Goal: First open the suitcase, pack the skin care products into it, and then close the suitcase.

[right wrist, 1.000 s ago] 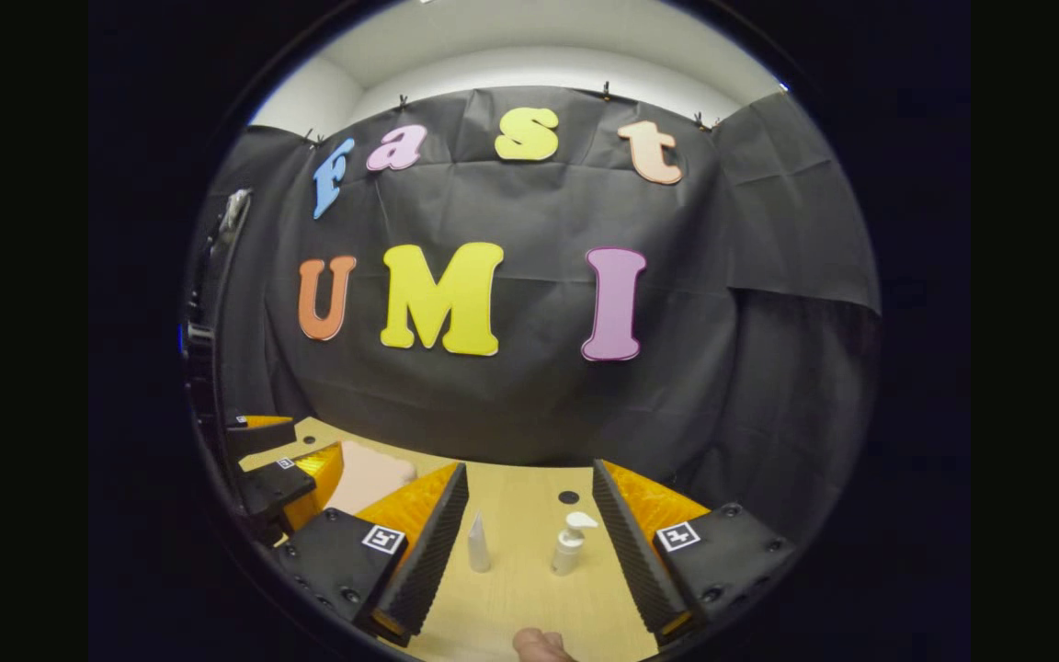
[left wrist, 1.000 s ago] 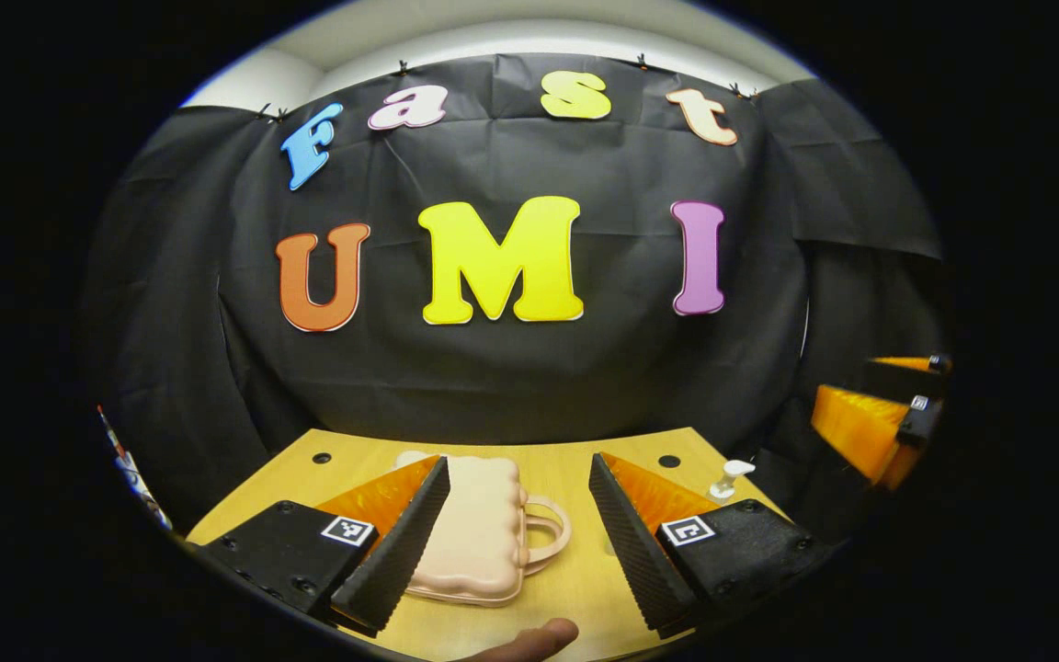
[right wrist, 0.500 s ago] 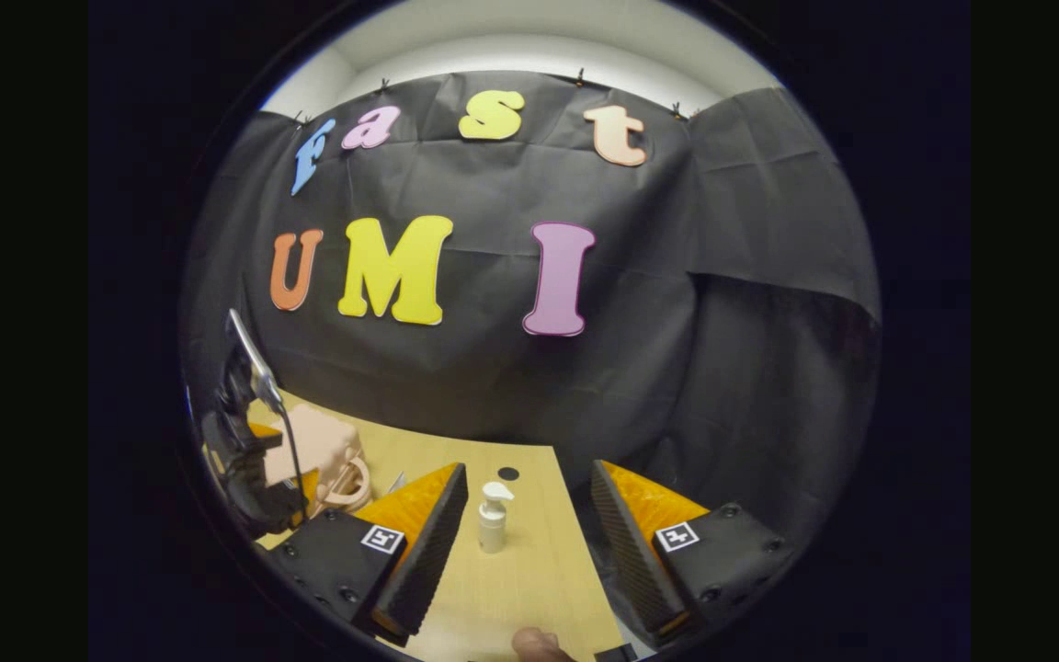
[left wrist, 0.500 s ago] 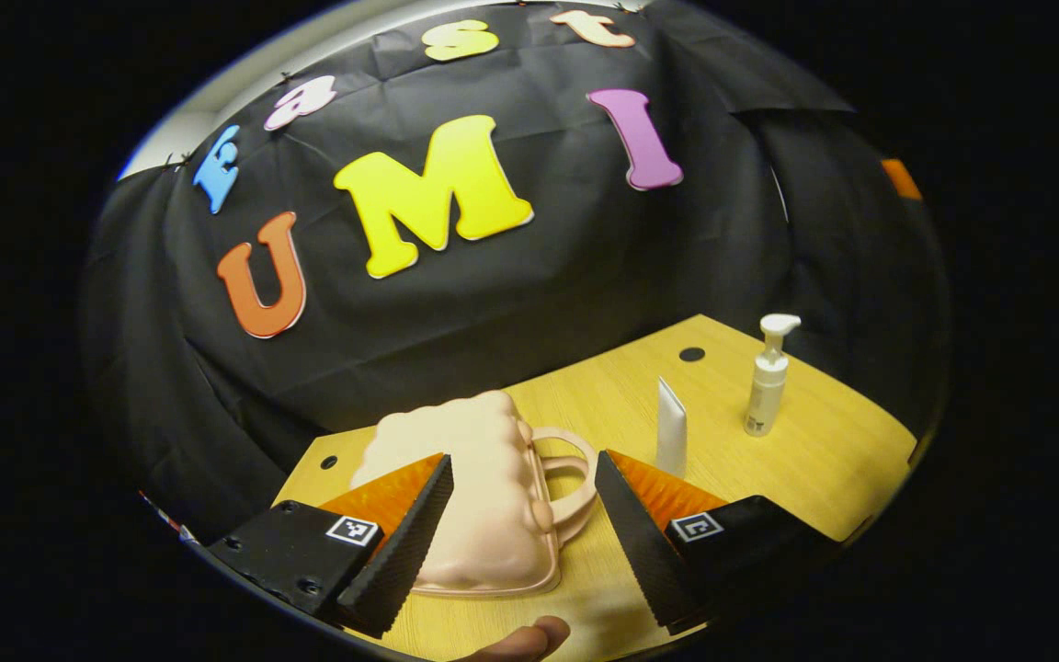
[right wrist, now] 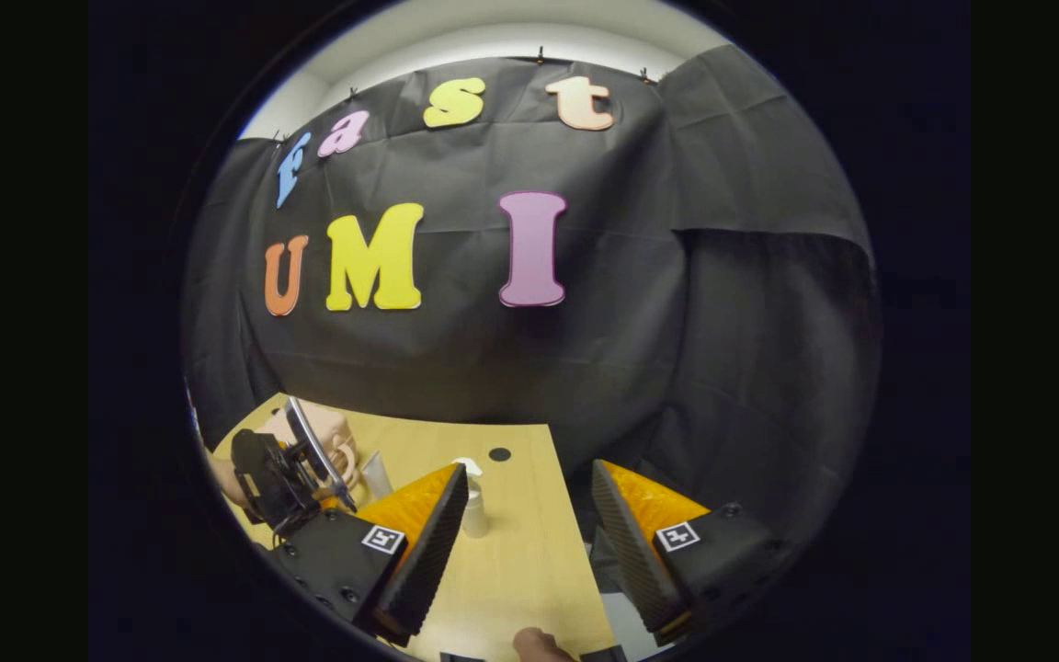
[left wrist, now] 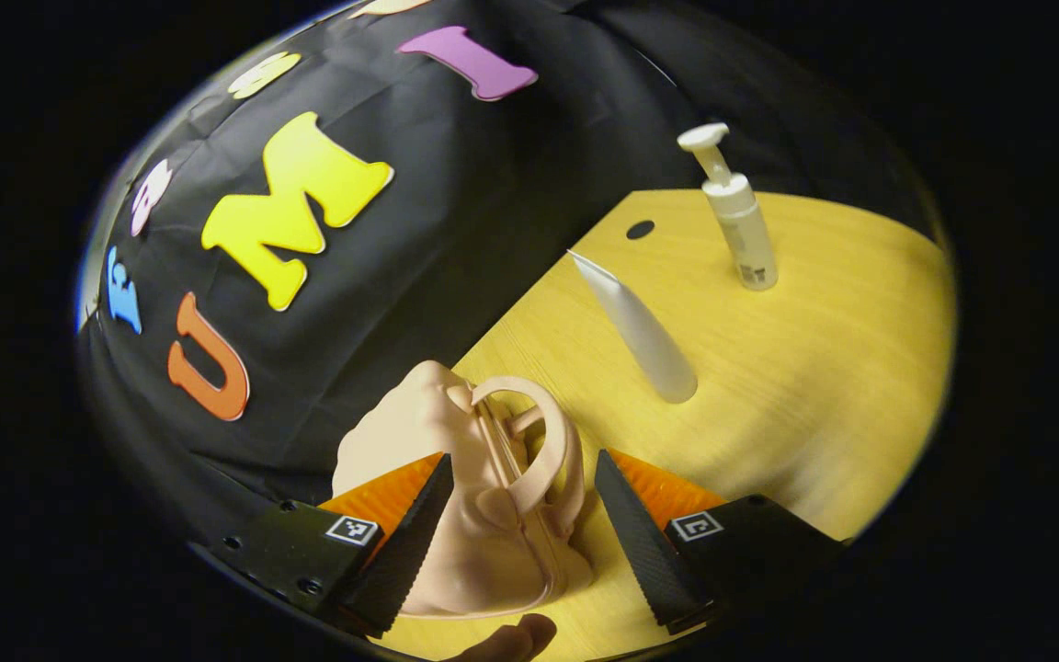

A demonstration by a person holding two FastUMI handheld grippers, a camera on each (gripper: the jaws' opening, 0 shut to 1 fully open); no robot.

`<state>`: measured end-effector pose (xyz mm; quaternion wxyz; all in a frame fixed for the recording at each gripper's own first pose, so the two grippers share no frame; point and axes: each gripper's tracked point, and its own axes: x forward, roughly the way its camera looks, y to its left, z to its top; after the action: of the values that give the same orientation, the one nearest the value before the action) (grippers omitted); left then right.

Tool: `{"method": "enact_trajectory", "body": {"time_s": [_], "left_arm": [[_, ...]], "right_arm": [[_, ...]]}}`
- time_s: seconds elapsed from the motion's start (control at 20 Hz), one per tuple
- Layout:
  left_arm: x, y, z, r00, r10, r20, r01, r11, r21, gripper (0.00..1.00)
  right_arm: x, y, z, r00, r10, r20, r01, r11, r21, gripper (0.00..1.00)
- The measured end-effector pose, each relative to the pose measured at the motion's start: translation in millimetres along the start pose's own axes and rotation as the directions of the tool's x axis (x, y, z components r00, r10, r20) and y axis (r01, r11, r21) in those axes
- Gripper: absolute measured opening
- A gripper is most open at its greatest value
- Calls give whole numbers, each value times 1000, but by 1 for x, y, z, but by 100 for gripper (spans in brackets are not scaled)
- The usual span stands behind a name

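Note:
A small pink suitcase lies closed on the wooden table, its handle toward me. My left gripper stands open right over it, one finger on each side of the handle end. A white tube and a white pump bottle stand upright farther off. In the right gripper view, my right gripper is open above the table's right part, the pump bottle just past its left finger. The left gripper's body hangs over the suitcase, beside the tube.
The black cloth wall rises right behind the table. Two dark round holes sit in the tabletop near the back edge. The table's right edge runs between my right gripper's fingers.
My left gripper has rolled and dropped closer to the suitcase, now straddling its handle end. My right gripper has drifted right, so the pump bottle now sits by its left finger.

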<state>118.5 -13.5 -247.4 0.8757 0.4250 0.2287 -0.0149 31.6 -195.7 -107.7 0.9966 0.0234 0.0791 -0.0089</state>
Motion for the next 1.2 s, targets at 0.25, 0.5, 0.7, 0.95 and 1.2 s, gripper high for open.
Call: {"method": "enact_trajectory", "body": {"time_s": [0.25,0.5,0.7,0.95,1.2], "left_arm": [[22,7,-5,991,107,-74,-90,974,206,97],[31,9,-6,985,141,-104,-104,949,299,73],[28,9,-1,984,154,-86,-109,915,389,47],[30,9,-4,990,106,-91,-63,922,383,16],[24,18,-1,996,61,-63,-37,945,326,7]], "right_arm": [[8,-20,-25,999,35,-28,-35,999,-8,81],[6,-21,-39,998,48,-47,-49,999,-19,80],[-2,-7,-46,997,39,-62,-40,999,-12,80],[-20,15,-37,999,-7,-41,6,1000,-31,81],[-33,37,-23,998,-62,-19,61,997,-41,80]]}}
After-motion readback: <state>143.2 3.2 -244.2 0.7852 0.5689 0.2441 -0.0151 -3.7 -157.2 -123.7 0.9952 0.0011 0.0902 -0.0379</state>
